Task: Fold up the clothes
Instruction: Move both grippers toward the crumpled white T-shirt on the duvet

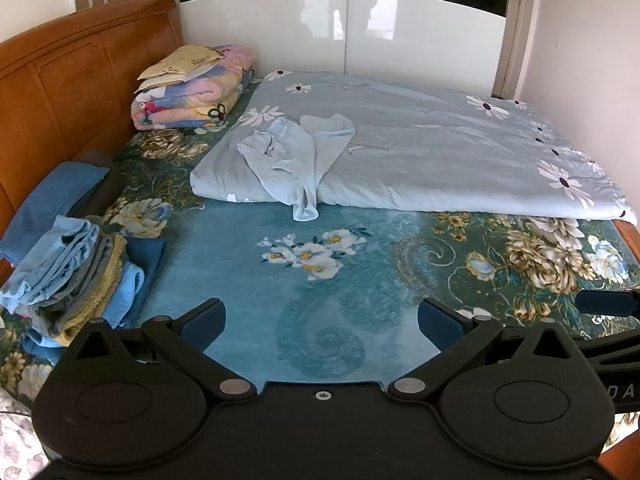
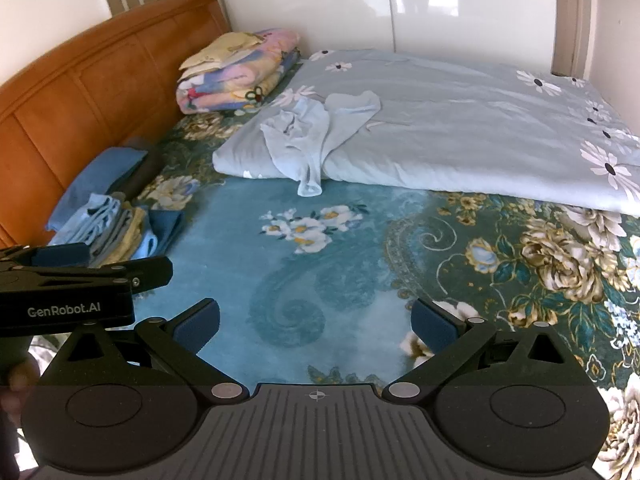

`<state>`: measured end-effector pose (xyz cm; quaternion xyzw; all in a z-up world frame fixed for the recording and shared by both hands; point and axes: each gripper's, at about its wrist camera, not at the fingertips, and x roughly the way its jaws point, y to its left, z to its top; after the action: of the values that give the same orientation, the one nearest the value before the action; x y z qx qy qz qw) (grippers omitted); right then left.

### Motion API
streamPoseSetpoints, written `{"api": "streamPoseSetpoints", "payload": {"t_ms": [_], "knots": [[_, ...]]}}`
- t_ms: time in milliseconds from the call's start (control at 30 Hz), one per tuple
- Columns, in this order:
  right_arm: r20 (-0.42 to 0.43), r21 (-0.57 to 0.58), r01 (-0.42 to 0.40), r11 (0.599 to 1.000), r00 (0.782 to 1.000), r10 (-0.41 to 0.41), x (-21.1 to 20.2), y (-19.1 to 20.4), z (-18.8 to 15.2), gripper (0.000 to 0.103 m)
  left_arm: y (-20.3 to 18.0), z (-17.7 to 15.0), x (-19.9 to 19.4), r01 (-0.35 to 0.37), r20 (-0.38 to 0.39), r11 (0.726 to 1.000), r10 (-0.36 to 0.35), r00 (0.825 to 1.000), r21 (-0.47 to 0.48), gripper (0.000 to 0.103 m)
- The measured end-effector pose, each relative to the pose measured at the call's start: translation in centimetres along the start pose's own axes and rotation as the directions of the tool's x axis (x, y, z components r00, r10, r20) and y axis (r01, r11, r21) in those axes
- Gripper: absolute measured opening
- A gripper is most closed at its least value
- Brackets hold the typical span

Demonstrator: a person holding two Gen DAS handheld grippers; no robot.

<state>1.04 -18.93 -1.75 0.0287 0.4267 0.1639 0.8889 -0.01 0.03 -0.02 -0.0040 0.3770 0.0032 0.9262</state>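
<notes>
A crumpled pale blue garment [image 1: 294,156] lies on the folded daisy quilt [image 1: 440,152] and hangs over its front edge onto the bed; it also shows in the right wrist view [image 2: 308,136]. A stack of folded clothes [image 1: 76,276] sits at the left of the bed, also seen in the right wrist view [image 2: 116,228]. My left gripper [image 1: 320,320] is open and empty above the floral bedspread [image 1: 280,300], well short of the garment. My right gripper [image 2: 316,320] is open and empty beside it. The left gripper shows at the left of the right wrist view [image 2: 80,272].
A wooden headboard [image 1: 72,80] runs along the left. Folded colourful blankets with a pillow [image 1: 192,84] sit at the far left corner. A blue towel [image 1: 52,196] lies by the headboard. White wardrobe doors [image 1: 340,28] stand behind the bed.
</notes>
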Motion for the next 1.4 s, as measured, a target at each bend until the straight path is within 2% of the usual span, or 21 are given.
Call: {"api": "streamPoseSetpoints", "payload": {"t_ms": [533, 833, 967, 1100, 1400], "knots": [[-0.006, 0.001, 0.004, 1.0, 1.0, -0.004, 0.3, 1.2, -0.2, 0.103, 1.0, -0.3, 0.1, 0.0, -0.001, 1.0, 0.0, 1.0, 0.001, 0.101], [0.006, 0.01, 0.004, 1.0, 1.0, -0.004, 0.1, 2.0, -0.3, 0.103, 2.0, -0.3, -0.5, 0.017, 0.022, 1.0, -0.017, 1.0, -0.001, 0.101], [0.03, 0.014, 0.001, 1.0, 1.0, -0.002, -0.3, 2.3, -0.4, 0.103, 2.6, -0.5, -0.7, 0.053, 0.03, 0.998, -0.053, 0.998, -0.019, 0.101], [0.097, 0.027, 0.008, 1.0, 0.995, -0.011, -1.3, 2.3, -0.5, 0.103, 3.0, -0.6, -1.0, 0.124, 0.045, 0.991, -0.122, 0.992, -0.054, 0.101], [0.117, 0.092, 0.109, 0.99, 0.986, -0.119, -0.2, 0.5, 1.5, 0.103, 3.1, 0.0, 1.3, 0.213, 0.02, 0.971, -0.212, 0.977, -0.104, 0.101]]}}
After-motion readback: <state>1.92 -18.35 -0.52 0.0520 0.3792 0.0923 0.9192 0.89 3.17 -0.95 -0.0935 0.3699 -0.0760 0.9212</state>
